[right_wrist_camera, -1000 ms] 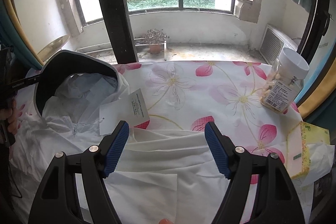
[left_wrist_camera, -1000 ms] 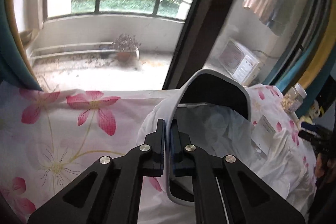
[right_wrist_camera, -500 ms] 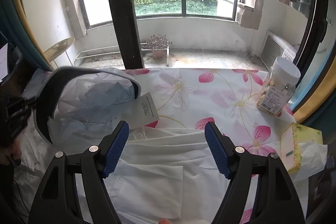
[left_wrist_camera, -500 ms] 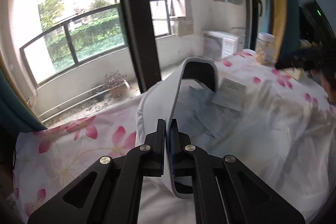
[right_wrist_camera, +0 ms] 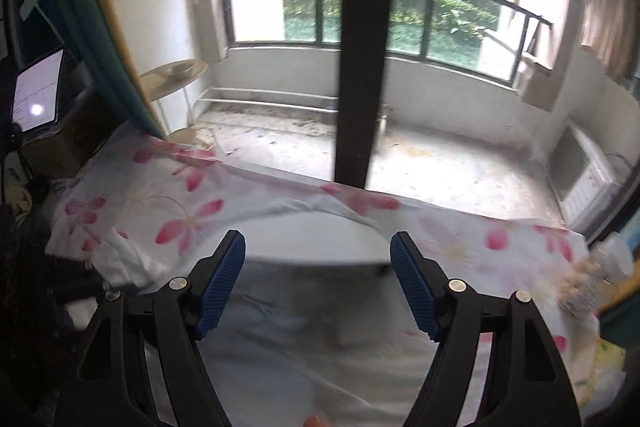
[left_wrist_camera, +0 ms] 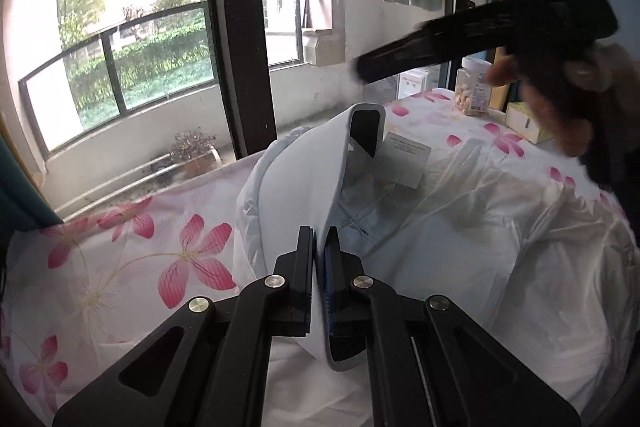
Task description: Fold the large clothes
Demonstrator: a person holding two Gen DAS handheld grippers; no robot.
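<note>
The white jacket point(left_wrist_camera: 460, 227) lies spread over the flowered cloth point(left_wrist_camera: 120, 267) on the bench by the window. The left gripper point(left_wrist_camera: 320, 247) is clamped on the rim of its hood point(left_wrist_camera: 304, 167), holding it raised. The right gripper point(right_wrist_camera: 318, 267) hangs above the garment with its jaws wide apart, gripping nothing. A snack jar point(left_wrist_camera: 474, 87) stands at the far corner.
</note>
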